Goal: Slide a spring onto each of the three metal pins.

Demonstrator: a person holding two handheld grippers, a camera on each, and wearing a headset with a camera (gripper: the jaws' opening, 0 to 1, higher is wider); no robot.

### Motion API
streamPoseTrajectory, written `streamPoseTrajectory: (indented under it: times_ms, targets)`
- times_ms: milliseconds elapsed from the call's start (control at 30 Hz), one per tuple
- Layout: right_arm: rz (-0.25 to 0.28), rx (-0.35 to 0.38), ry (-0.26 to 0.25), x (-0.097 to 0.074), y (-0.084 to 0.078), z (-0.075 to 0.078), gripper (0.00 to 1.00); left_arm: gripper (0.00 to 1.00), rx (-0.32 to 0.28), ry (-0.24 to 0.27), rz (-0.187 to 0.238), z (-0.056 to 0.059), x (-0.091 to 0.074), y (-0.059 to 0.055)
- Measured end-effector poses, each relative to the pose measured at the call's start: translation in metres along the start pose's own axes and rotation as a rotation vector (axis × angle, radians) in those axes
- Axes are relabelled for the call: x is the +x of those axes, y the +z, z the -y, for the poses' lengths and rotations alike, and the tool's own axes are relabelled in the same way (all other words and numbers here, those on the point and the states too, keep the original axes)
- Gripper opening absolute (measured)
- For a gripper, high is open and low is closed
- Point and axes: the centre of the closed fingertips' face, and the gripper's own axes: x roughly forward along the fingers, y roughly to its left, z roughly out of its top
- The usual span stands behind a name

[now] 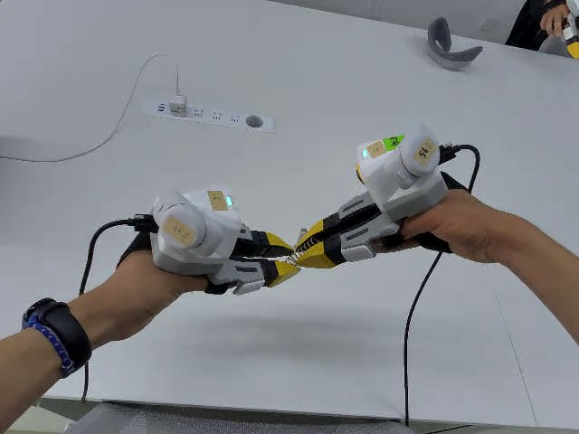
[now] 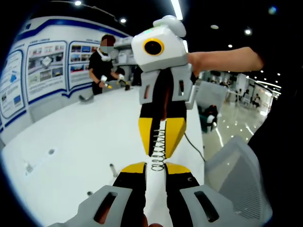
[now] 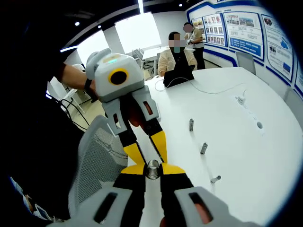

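Spring: a small steel coil spring (image 2: 158, 147) is held in the air above the white table (image 1: 317, 90).
Right gripper (image 3: 152, 170): pressed together on the spring.
Left gripper (image 2: 156, 168): jaws are narrowly apart about the spring's near end; whether they grip it cannot be told.
Axis: the spring's length runs tip to tip, straight ahead of the left gripper.

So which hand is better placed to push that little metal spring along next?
Probably the right hand: the right tool grips the small coiled metal spring, aimed straight at the left tool, so it could push forward.
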Motion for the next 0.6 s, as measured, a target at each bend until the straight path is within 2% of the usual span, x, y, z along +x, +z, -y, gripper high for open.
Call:
streamPoseTrajectory:
  times_ms: [300,467,600]
  targets:
    - [0.028,0.058,-0.054,-0.005,-0.016,0.008,0.12,0.22,-0.019,0.019,-0.015,-0.002,-0.002,-0.009]
    - [0.008,0.079,-0.1,-0.007,-0.026,0.016,0.12,0.24,-0.035,0.039,-0.021,-0.005,-0.005,-0.017]
    - [0.005,0.098,-0.128,-0.008,-0.033,0.023,0.12,0.28,-0.051,0.077,-0.028,-0.011,-0.009,-0.023]
